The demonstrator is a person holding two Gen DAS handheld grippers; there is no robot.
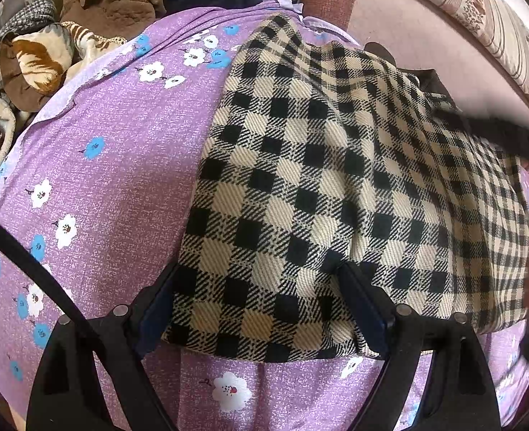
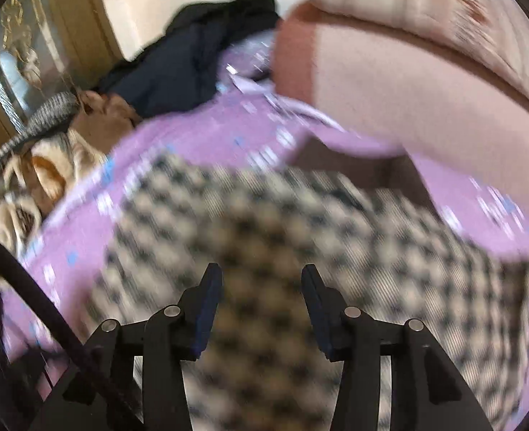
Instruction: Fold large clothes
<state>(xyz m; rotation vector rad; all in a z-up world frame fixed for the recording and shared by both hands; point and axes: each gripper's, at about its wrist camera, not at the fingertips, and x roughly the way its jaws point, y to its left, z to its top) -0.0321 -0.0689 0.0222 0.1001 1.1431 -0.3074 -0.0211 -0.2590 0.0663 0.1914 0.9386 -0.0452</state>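
Observation:
A black-and-cream checked garment [image 1: 311, 186] lies partly folded on a purple floral bedsheet [image 1: 113, 136]. My left gripper [image 1: 257, 287] stands wide open, its fingers either side of the garment's near folded edge. It is not closed on the cloth. In the blurred right wrist view the same checked garment [image 2: 282, 237] spreads over the sheet [image 2: 199, 136]. My right gripper [image 2: 261, 287] is open and empty, hovering above the cloth. A dark blurred shape at the right edge of the left wrist view crosses the garment.
A heap of other clothes lies at the far left: a brown-and-cream blanket [image 1: 23, 68], a brown garment [image 1: 113, 3] and a dark navy one [image 2: 189, 61]. A pink cushion [image 2: 390, 82] and a striped pillow [image 1: 480, 10] sit at the back right.

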